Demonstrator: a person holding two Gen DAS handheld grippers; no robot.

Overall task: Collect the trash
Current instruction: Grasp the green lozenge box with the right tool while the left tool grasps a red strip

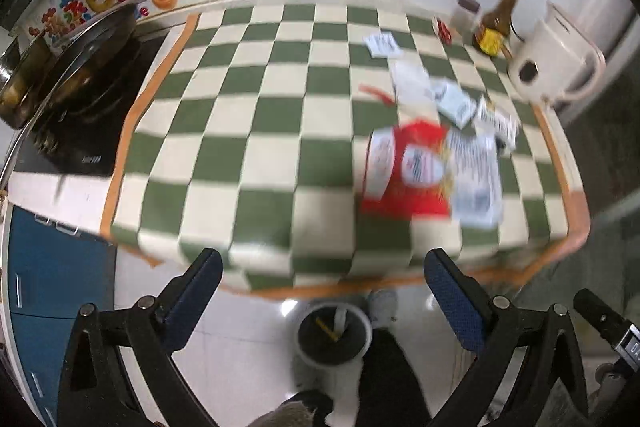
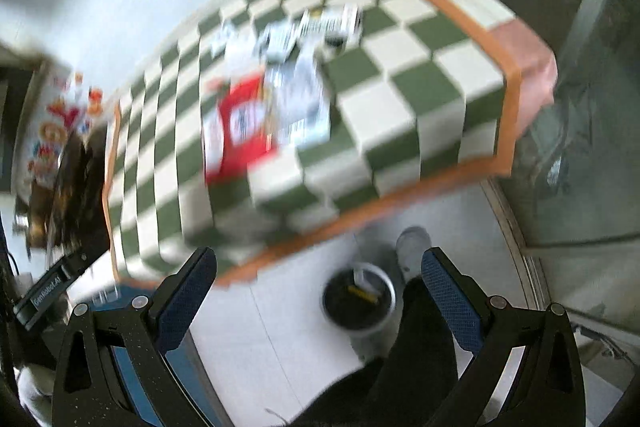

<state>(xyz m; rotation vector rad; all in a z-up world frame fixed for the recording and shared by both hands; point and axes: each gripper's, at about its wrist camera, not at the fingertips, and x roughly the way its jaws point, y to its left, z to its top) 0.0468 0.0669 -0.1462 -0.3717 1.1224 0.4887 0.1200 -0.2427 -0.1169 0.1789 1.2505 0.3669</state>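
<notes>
A red and white snack bag (image 1: 404, 169) lies on the green checkered tablecloth (image 1: 260, 115), with several white printed wrappers (image 1: 474, 171) beside and behind it. The same bag (image 2: 240, 125) and wrappers (image 2: 300, 99) show blurred in the right wrist view. A round bin (image 1: 334, 335) with a dark liner stands on the floor below the table's front edge; it also shows in the right wrist view (image 2: 359, 301). My left gripper (image 1: 322, 267) is open and empty, above the floor before the table. My right gripper (image 2: 318, 265) is open and empty too.
A brown bottle (image 1: 498, 21), a small jar (image 1: 464, 13) and a white kettle (image 1: 556, 63) stand at the table's far right. A pan (image 1: 76, 67) sits on a stove at left. A blue cabinet (image 1: 52, 287) is lower left. The person's leg and shoe (image 2: 414, 247) are by the bin.
</notes>
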